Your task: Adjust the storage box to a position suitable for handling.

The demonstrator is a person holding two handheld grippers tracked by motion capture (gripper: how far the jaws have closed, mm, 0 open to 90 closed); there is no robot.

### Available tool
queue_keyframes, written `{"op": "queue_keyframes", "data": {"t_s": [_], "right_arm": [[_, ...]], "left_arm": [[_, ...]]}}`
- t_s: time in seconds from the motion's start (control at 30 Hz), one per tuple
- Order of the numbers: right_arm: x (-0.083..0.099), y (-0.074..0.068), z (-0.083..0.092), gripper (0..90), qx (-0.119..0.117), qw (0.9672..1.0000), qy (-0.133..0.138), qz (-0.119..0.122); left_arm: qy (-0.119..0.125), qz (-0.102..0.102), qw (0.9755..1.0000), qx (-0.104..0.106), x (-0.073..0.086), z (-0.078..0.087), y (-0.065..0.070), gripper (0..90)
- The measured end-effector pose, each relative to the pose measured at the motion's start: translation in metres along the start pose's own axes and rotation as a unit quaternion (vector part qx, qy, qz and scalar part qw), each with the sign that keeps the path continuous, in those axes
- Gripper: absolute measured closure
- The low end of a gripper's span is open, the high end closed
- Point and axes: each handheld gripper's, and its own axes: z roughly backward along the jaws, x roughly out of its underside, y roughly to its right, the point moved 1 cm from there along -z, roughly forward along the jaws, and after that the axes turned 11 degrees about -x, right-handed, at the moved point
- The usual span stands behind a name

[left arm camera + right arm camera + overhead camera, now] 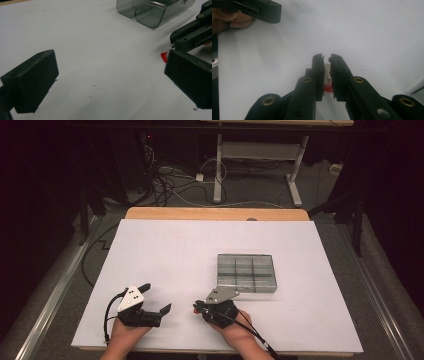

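My right gripper (197, 309) lies low on the white table near the front edge, pointing left. Its jaws are shut on a small white and red piece (327, 72), pinched between the pads in the right gripper view. The red end of the piece (163, 56) peeks out beside my left gripper's right jaw in the left gripper view, with the right gripper (192, 35) just behind it. My left gripper (156, 298) rests to the left of it, open wide, with only bare table between its jaws (110, 75).
A clear grey compartment box (247, 289) stands just beyond the right gripper, right of the table's middle; its rounded wall (150, 15) is at the top of the left gripper view. The white sheet (175, 250) covers the table. Cables and desk legs lie on the floor beyond.
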Motion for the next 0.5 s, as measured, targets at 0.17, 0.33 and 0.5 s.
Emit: {"op": "queue_keyframes", "data": {"t_s": [0.17,0.33,0.5], "right_arm": [[0.000,0.001,-0.002,86.7,-0.001,1.0000,-0.003,0.001],[0.000,0.002,0.004,87.1,-0.004,0.9999,0.010,0.004],[0.001,0.003,0.024,87.1,0.000,0.9997,0.024,0.002]], "left_arm": [[0.000,0.000,1.0000,0.000,0.000,0.000,0.000,0.0],[0.000,0.001,1.0000,0.001,0.000,0.000,0.000,0.0],[0.001,0.002,1.0000,0.003,0.000,0.000,-0.001,0.0]]}}
